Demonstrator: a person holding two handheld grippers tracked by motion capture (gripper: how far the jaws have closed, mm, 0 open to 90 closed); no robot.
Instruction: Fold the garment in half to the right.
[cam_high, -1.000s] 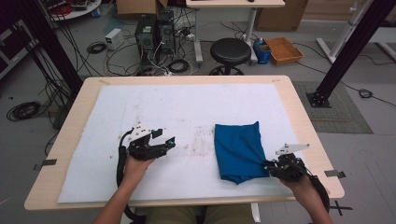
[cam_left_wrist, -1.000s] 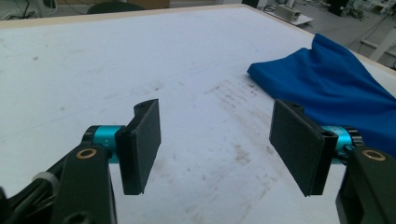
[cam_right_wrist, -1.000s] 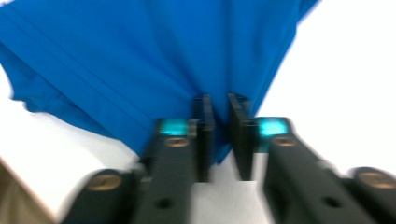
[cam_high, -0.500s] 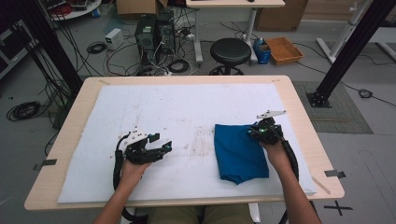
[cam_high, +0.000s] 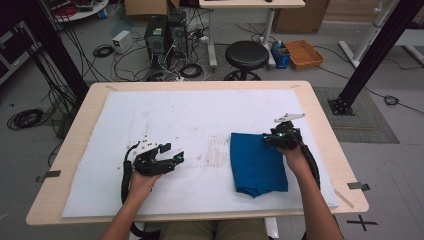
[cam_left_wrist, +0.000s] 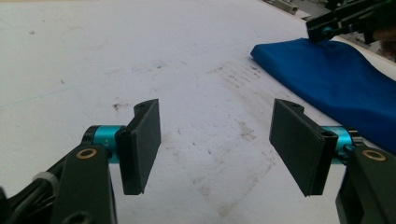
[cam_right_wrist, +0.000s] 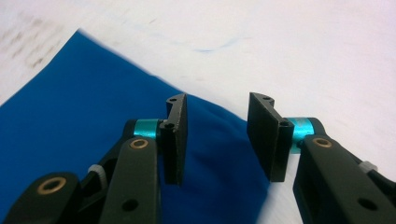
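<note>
Change, right gripper: the right gripper (cam_high: 272, 139) sat at the near right corner of the blue cloth (cam_high: 257, 164) a second ago; it has since moved up to the cloth's far right corner.
Change, left gripper: the left gripper (cam_high: 172, 154) has barely shifted, still left of the cloth with bare mat between them.
Change, cloth: same place and same folded shape as before.
Right gripper state: released, jaws parted with a gap between the pads, poised over the cloth's corner edge; nothing pinched between them (cam_right_wrist: 215, 135).
Left gripper state: released, jaws spread wide above the white mat (cam_high: 150, 120), empty (cam_left_wrist: 215, 140).
Cloth place: lying flat on the mat, right of centre, nearer the person's edge of the table (cam_high: 320, 120) than the far edge.
Count, cloths: one.
Count, grippers: two, one in each hand.
Count, mats: one, covering most of the tabletop, with smudges just left of the cloth.
Beyond the table: one black stool (cam_high: 246, 56) on the floor past the far edge, straight out from the cloth.
</note>
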